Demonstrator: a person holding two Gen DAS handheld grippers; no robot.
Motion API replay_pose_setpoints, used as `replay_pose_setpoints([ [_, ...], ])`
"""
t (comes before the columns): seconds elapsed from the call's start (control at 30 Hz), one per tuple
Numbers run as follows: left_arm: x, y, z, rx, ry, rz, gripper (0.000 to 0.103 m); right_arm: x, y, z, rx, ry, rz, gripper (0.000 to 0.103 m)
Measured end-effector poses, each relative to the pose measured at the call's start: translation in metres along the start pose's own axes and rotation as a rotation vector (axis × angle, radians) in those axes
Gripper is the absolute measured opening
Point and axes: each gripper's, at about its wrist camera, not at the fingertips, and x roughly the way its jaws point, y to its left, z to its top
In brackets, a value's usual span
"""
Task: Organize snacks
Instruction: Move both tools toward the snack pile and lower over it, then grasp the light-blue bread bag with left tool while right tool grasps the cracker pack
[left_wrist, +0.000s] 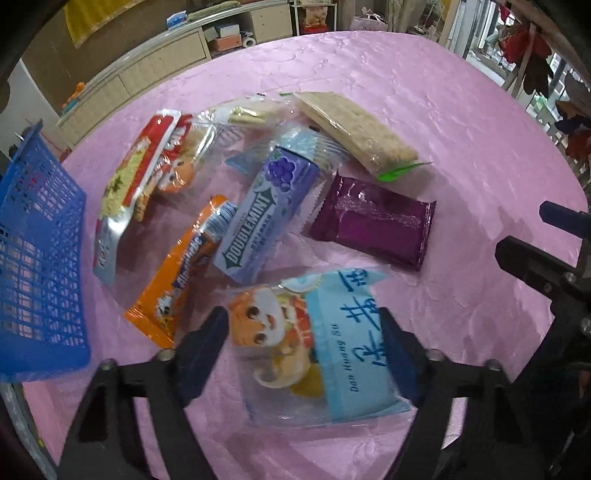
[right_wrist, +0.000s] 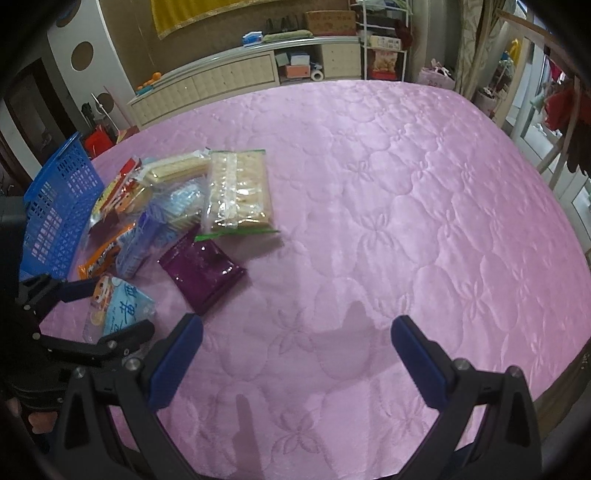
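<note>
A light blue snack packet (left_wrist: 332, 354) with a cartoon cat lies flat on the pink quilted cloth (right_wrist: 406, 221). My left gripper (left_wrist: 303, 325) points steeply down around it, a finger close to each side edge; the packet looks uncrushed. The right wrist view shows the same packet (right_wrist: 125, 310) between those fingers. Beyond it lie a Doublemint pack (left_wrist: 266, 214), a purple packet (left_wrist: 373, 225), a clear cracker pack (left_wrist: 354, 129), an orange packet (left_wrist: 177, 280) and a red and silver packet (left_wrist: 133, 184). My right gripper (right_wrist: 295, 332) hangs open over bare cloth, nothing between its fingers.
A blue slatted basket (left_wrist: 37, 277) stands on the cloth left of the snack pile. The right gripper's frame fills the right edge of the left wrist view. A long low cabinet (right_wrist: 221, 77) runs behind the cloth's far edge.
</note>
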Motion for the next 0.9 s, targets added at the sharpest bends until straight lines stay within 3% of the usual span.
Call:
replay_pose_setpoints([
  [0.1, 0.005, 0.002, -0.006, -0.018, 0.008, -0.012, 0.065, 0.0, 0.0, 0.0, -0.006, 0.001, -0.009, 0.103],
  [0.4, -0.015, 0.033, -0.021, -0.108, -0.046, -0.058, 0.063, -0.001, 0.012, 0.011, -0.059, -0.002, 0.006, 0.103],
  [0.6, -0.046, 0.055, -0.028, -0.125, -0.13, -0.051, 0.063, 0.003, 0.019, 0.034, -0.084, -0.01, 0.028, 0.103],
  [0.7, -0.062, 0.064, -0.03, -0.137, -0.166, -0.036, 0.063, 0.005, 0.022, 0.05, -0.068, -0.006, 0.09, 0.102],
  [0.9, -0.07, 0.087, -0.019, -0.159, -0.209, -0.027, 0.063, 0.025, 0.033, 0.082, -0.091, 0.023, 0.126, 0.098],
])
